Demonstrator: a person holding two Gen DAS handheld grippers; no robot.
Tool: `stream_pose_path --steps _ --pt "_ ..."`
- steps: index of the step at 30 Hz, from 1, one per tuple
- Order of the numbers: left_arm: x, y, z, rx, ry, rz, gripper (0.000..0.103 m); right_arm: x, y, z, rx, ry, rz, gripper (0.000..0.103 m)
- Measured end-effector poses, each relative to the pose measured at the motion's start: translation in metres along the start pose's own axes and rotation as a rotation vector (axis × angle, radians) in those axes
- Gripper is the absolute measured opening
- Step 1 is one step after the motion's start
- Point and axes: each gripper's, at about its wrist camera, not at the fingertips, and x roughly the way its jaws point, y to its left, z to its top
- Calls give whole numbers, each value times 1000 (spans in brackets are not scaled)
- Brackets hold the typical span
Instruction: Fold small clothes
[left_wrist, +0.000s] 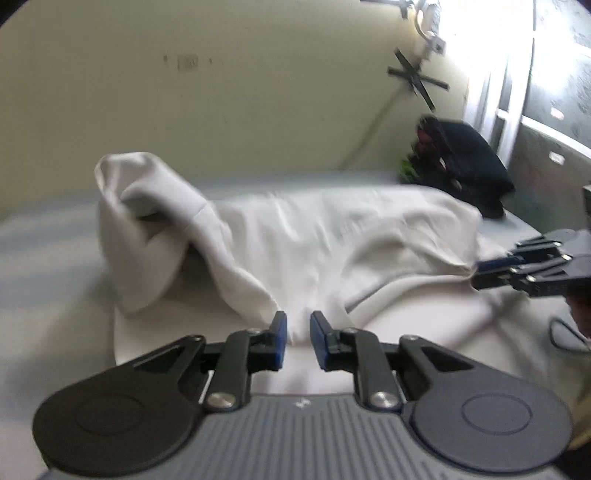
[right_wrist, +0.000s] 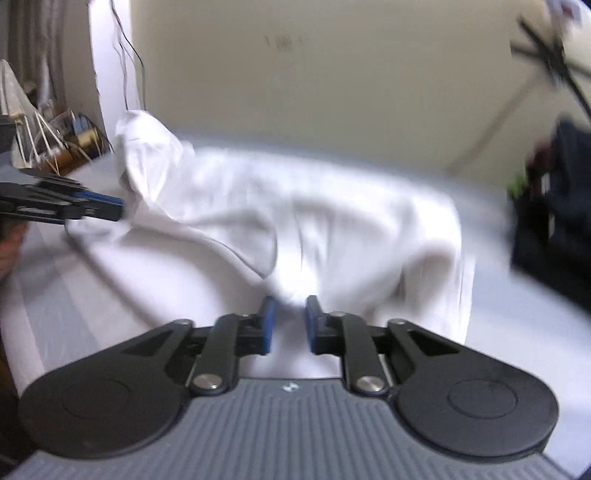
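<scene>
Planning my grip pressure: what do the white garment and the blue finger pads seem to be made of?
The white garment looks like soft, matte woven or knit cloth, perhaps cotton: it creases, drapes and bunches between the left gripper. The blue finger pads look like matte rubber or plastic; blur leaves that open. Both sit on a pale grey bed sheet.

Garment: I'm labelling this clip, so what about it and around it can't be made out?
Garment: kind and far side, hidden by its own folds, left wrist view.
Bag: blurred, cut by right edge, right wrist view.
Wall mark: too small, left wrist view.
</scene>
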Motion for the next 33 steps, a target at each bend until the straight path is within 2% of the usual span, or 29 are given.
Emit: stream_pose_path --steps 1,2,3,4,5,6,7,8,9,11,13,14,15,16,17,19,20,21,23,24,25,27,28,30,33 --pt "-10 1 -4 -3 -12 -9 23 -3 -5 -2 26 -12 6 27" --pt "-19 6 -6 -9 -35 -8 33 -6 -12 4 54 -44 11 32" --pt "-32 12 -5 -28 -73 3 45 -15 -18 7 90 -95 12 43" --pt "-44 18 -4 -60 -111 19 51 -25 -27 14 128 -145 7 50" --pt "-53 26 0 -105 -149 36 58 -33 -35 19 174 -199 -5 61" --pt "-58 37 6 -156 -178 55 60 -39 -42 23 217 -242 -19 70" --pt "-61 49 9 -206 -194 85 71 -45 -53 20 264 -277 -39 75" --pt "-60 63 16 -272 -203 135 90 -45 -62 24 309 -300 -60 83" --pt "-57 75 21 -331 -208 168 95 -45 -67 24 348 -310 -77 85" --pt "-42 95 33 -457 -194 157 90 -34 -86 28 419 -289 -91 85" --pt "-24 110 43 -565 -171 68 66 -22 -103 27 490 -243 -56 80" --pt "-12 115 48 -607 -141 14 43 -9 -107 28 520 -218 -22 57" --pt "1 118 51 -643 -101 -23 21 -8 -111 23 547 -192 -5 21" --pt "12 121 54 -667 -66 -47 7 -4 -112 23 569 -173 2 8" --pt "21 122 55 -695 -35 -85 5 -7 -112 21 586 -182 15 9" --pt "23 123 49 -772 -49 -231 5 -25 -109 16 608 -244 36 8" --pt "16 124 45 -802 -96 -337 4 -39 -111 14 624 -283 52 7" --pt "8 126 40 -829 -149 -404 4 -52 -113 9 640 -327 69 6" --pt "-4 137 22 -892 -237 -452 4 -70 -116 -1 657 -379 70 4" --pt "-6 144 11 -918 -252 -424 4 -71 -114 -6 665 -386 53 4" --pt "-2 149 1 -929 -227 -359 4 -67 -114 -11 671 -373 37 4" --pt "9 159 -17 -929 -106 -182 5 -55 -116 -20 681 -298 5 4" --pt "12 161 -25 -926 -56 -133 5 -47 -117 -23 683 -253 -20 4" --pt "8 162 -35 -925 -44 -135 8 -42 -119 -27 693 -230 -47 8" --pt "-13 158 -36 -891 -81 -93 16 -53 -118 -15 683 -303 -53 8"
